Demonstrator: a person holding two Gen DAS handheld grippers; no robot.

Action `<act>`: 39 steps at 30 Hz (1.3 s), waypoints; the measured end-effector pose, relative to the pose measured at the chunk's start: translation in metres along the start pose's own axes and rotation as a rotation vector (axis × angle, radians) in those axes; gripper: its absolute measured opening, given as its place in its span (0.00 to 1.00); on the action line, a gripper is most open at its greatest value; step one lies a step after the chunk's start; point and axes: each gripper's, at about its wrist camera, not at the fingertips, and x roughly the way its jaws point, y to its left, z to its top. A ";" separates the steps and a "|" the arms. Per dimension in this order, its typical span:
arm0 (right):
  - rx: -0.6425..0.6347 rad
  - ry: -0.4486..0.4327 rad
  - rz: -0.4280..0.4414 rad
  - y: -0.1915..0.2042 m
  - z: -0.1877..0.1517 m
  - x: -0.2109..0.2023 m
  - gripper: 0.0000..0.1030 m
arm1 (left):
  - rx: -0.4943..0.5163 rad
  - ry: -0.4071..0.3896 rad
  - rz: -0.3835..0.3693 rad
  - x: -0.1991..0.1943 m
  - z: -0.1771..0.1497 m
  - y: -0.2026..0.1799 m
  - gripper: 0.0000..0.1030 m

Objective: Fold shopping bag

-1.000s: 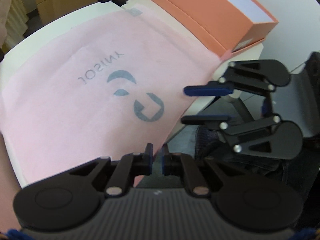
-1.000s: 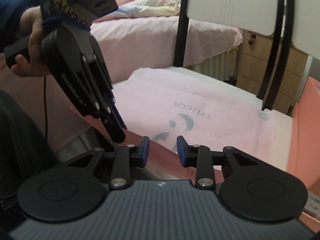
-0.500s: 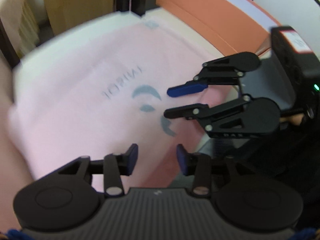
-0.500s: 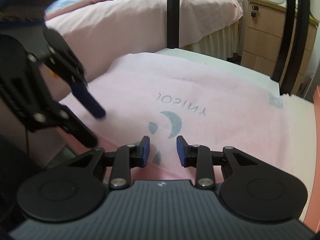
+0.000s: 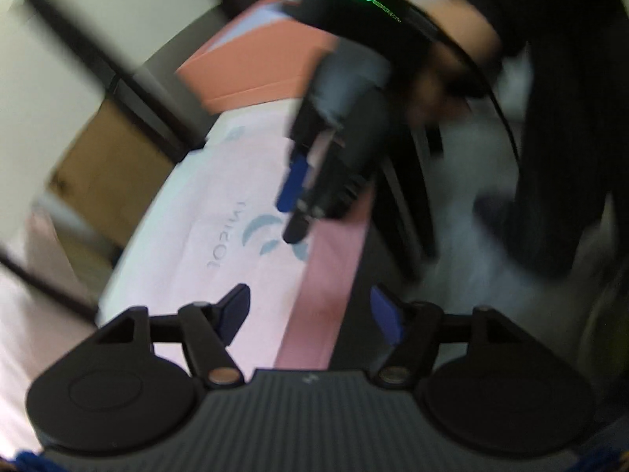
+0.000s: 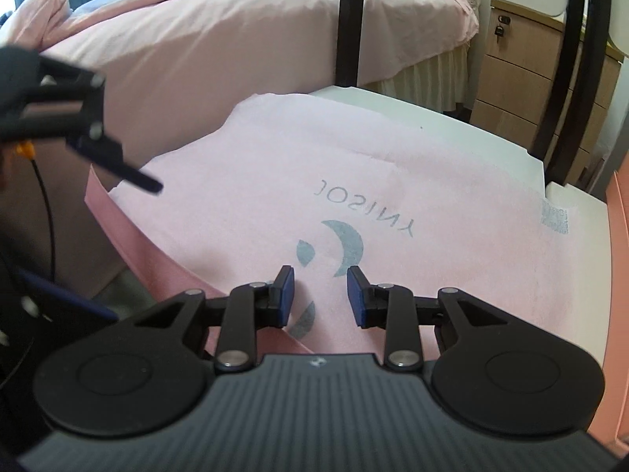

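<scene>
A pale pink shopping bag [image 6: 354, 181] with a grey-blue printed logo lies flat on a white table; its near edge hangs over the table's front. It also shows, blurred, in the left wrist view [image 5: 251, 244]. My right gripper [image 6: 316, 295] is open and empty, just above the bag's near edge by the logo. My left gripper [image 5: 310, 310] is wide open and empty, over the bag's left edge. The right gripper shows in the left wrist view [image 5: 295, 212]; the left gripper shows in the right wrist view [image 6: 98, 149].
A white table [image 6: 464, 126] carries the bag. An orange box [image 5: 255, 67] stands at the bag's right end. A black chair frame [image 6: 350, 23], a pink bed [image 6: 196, 47] and a wooden drawer unit [image 6: 530, 78] lie beyond the table.
My left gripper let go of the bag's edge, opened wide and swung left with heavy blur. My right gripper moved forward over the bag, staying open.
</scene>
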 end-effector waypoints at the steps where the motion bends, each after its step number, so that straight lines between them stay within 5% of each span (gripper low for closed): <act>1: 0.006 0.001 0.003 0.000 -0.001 -0.001 0.32 | 0.083 -0.006 0.034 0.003 -0.001 -0.014 0.68; 5: 0.031 0.021 0.016 -0.001 -0.001 -0.004 0.32 | 0.275 -0.020 0.122 0.015 -0.009 -0.046 0.65; 12: 0.086 0.060 0.046 -0.009 0.006 -0.003 0.32 | 0.478 -0.023 0.278 0.040 -0.025 -0.068 0.56; 16: 0.156 0.065 0.074 -0.020 0.008 -0.002 0.31 | 0.582 -0.090 0.395 0.036 -0.032 -0.082 0.55; 22: 0.195 0.064 0.087 -0.023 0.005 -0.003 0.30 | 0.637 -0.103 0.400 0.040 -0.033 -0.085 0.38; 27: 0.243 0.049 0.089 -0.026 0.005 -0.003 0.32 | 0.499 -0.085 0.308 0.037 -0.024 -0.072 0.35; 31: 0.281 -0.059 0.082 -0.033 0.007 -0.015 0.34 | 0.314 -0.054 0.197 0.040 -0.013 -0.052 0.34; 35: 0.070 -0.207 0.075 -0.016 0.013 -0.046 0.34 | 0.051 -0.010 0.048 0.042 -0.004 -0.018 0.31; 39: -0.343 -0.224 0.002 0.024 -0.001 -0.060 0.34 | -0.027 0.012 0.005 0.048 -0.004 -0.001 0.28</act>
